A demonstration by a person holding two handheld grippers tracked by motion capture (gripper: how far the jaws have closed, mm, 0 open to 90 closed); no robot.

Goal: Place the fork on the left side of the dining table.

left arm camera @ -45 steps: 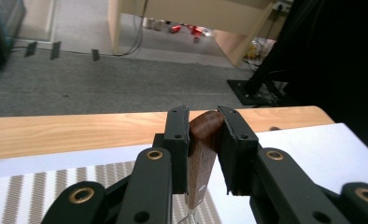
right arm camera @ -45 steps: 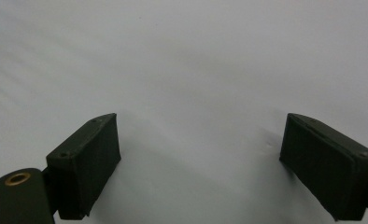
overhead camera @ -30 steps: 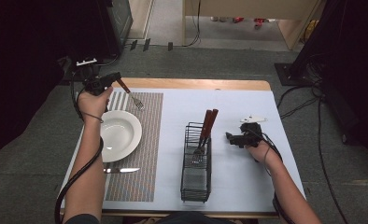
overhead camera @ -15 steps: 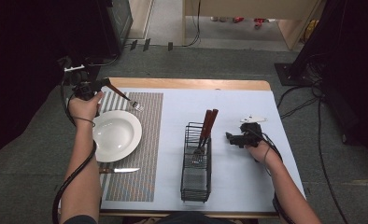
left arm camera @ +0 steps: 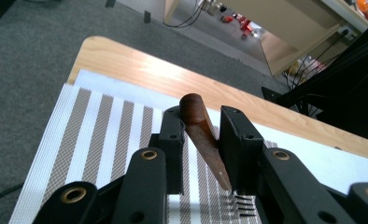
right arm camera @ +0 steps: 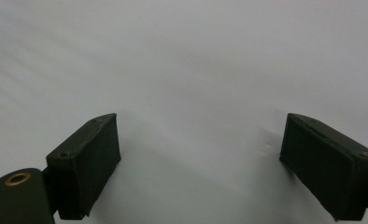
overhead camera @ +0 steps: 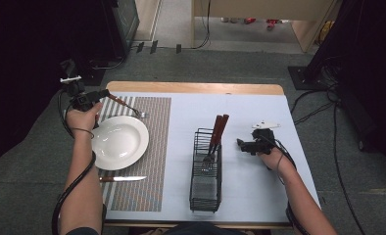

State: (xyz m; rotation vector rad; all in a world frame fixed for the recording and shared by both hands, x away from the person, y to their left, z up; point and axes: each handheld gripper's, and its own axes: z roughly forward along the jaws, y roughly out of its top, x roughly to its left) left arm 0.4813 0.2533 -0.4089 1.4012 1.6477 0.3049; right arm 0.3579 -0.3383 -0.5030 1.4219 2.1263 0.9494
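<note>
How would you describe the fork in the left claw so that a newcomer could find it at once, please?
Start at the striped placemat on the table's left side, then go to its far edge beyond the white plate. The fork slants there, its brown handle in the left claw; unlike the knife, it has tines touching the mat.

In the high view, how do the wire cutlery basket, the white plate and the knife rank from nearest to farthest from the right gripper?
From the right gripper:
1. Wire cutlery basket, just to its left.
2. Knife, on the striped placemat, below the plate.
3. White plate, at the mat's left side, a close call with the knife.
</note>
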